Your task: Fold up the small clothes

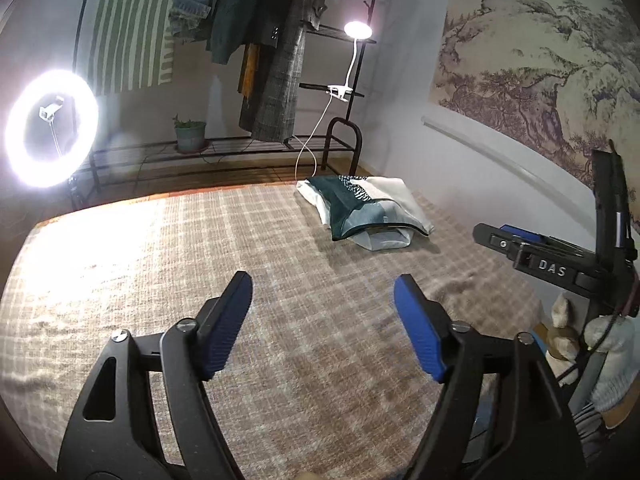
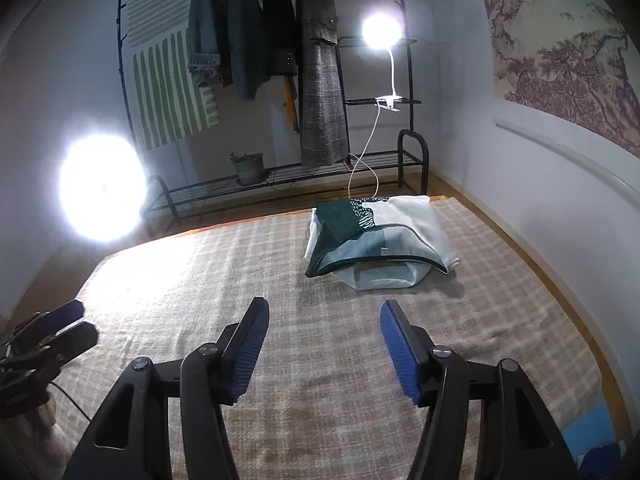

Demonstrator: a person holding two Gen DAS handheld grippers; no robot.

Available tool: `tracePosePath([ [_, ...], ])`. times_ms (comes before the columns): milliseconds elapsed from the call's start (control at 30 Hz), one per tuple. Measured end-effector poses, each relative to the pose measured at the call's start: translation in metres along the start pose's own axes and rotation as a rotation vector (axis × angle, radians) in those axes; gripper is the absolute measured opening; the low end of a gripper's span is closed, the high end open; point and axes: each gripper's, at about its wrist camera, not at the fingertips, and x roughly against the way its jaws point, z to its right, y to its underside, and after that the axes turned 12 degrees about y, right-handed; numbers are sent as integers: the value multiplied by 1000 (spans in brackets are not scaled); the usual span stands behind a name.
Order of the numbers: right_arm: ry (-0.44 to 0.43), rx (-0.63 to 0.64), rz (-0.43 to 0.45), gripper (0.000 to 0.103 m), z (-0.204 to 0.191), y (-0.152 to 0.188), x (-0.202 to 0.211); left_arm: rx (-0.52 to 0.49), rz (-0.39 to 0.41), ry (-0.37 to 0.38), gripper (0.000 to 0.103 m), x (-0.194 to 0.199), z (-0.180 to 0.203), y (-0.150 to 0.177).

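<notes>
Left gripper (image 1: 323, 284): its jaws are standing wide apart with nothing between the blue pads; it is hovering over bare plaid blanket (image 1: 168, 264).
Right gripper (image 2: 325, 309): its jaws are gaping too, a little less widely, and gripping nothing; it is hanging over the same blanket, beside its partner.
Where the clothes are lying: a small stack of folded garments (image 2: 380, 236) is sitting at the far end of the blanket, towards the right wall and just in front of the clothes rack (image 2: 280, 178), well apart from both grippers.
What is showing in the stack: a dark green and pale patterned piece is lying on top, with a white piece peeking out beneath its near edge.
Long axis: the top piece is running crosswise, left to right in both views, its dark-trimmed long edge facing the grippers and bowing slightly over the piece below.
Step in hand (judged): the stack is looking finished and both tools are free, so the person is probably going for a further garment; none is showing in either view.
Doing it well (judged): the grippers should be keeping their jaws wide, coming in low, pinching two corners of one edge, and spreading the cloth flat on open blanket, clear of the stack.
Glare: the ring light (image 1: 51, 128) is washing out the blanket's left side, so a pale cloth edge there could be hard to see.
</notes>
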Motion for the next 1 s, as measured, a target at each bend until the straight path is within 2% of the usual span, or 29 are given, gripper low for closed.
tracePosePath([
  [200, 26, -11, 19, 84, 4, 0, -1, -63, 25, -20, 95, 5, 13, 0],
  [400, 60, -10, 66, 101, 2, -2, 4, -71, 0, -55, 98, 3, 18, 0],
  [567, 66, -7, 92, 103, -2, -4, 7, -51, -2, -64, 98, 3, 16, 2],
  [1000, 60, -4, 91, 103, -9, -4, 7, -60, 17, -99, 100, 10, 18, 1],
])
